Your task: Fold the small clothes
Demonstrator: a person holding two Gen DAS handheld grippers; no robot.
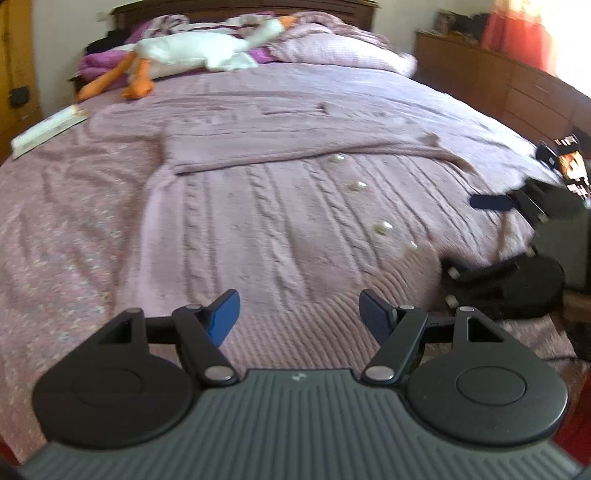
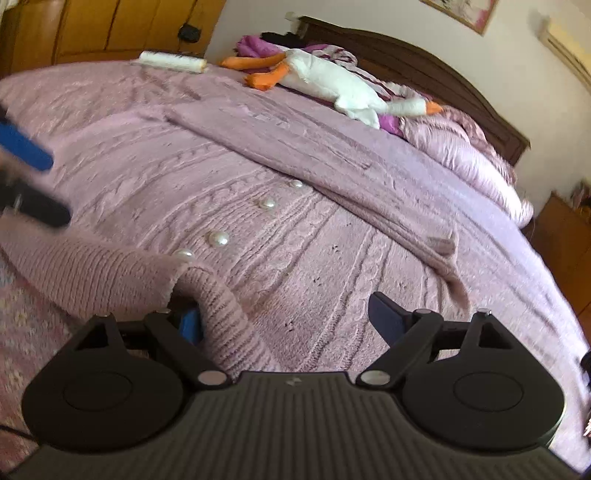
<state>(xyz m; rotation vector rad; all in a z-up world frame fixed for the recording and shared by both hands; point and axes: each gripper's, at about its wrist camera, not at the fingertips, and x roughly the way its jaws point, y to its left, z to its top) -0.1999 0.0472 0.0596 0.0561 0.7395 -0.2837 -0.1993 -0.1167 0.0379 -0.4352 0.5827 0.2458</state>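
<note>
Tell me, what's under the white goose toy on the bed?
The goose toy lies on purple bedding and a pink pillow at the head of the bed. Anything directly beneath its body is covered, so I can't see it.

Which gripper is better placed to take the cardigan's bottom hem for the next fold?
Right gripper, probably: the cardigan hem already drapes over one open finger. The left gripper hangs open above flat knit.

Bed (image 1: 92, 206) with pink spread filling the frame, dark wooden headboard (image 2: 424, 62) at top, wooden dresser (image 1: 498, 85) upper right, orange wardrobe (image 2: 110, 29) upper left, pale walls (image 2: 369, 18), bright daylight at far right.
</note>
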